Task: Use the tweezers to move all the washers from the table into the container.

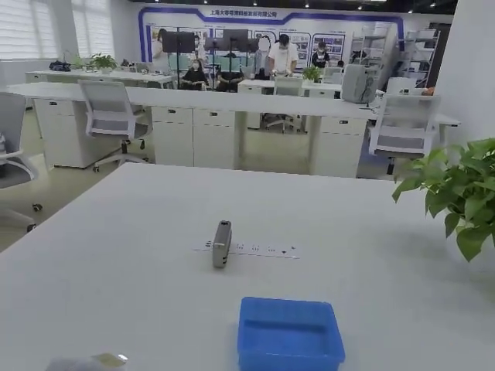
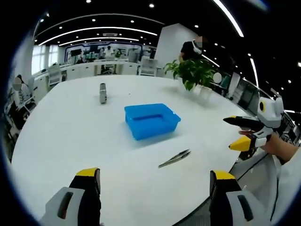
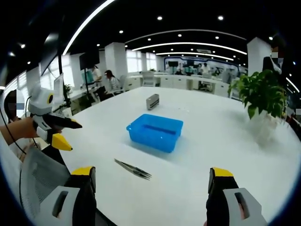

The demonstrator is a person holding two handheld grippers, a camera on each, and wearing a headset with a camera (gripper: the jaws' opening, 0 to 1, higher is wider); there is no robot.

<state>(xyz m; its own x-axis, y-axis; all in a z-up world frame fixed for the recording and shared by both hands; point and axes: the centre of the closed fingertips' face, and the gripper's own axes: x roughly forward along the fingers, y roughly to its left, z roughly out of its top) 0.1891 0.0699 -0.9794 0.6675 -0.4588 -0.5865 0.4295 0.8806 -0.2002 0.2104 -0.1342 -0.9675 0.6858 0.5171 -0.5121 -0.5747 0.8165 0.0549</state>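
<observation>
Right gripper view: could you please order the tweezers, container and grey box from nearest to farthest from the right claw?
1. Tweezers, just ahead, slightly left.
2. Container, centre, beyond them.
3. Grey box, farthest back, centre.

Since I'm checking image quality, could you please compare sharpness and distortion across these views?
Head view: undistorted but soft, washers mere specks; left gripper view: fisheye curves the table, tweezers crisp; right gripper view: ceiling lights bow, container sharp.

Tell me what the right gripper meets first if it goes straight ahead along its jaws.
Probably the tweezers on the table, just ahead of the open right gripper; beyond them the blue container. Height above the table is unclear.
</observation>
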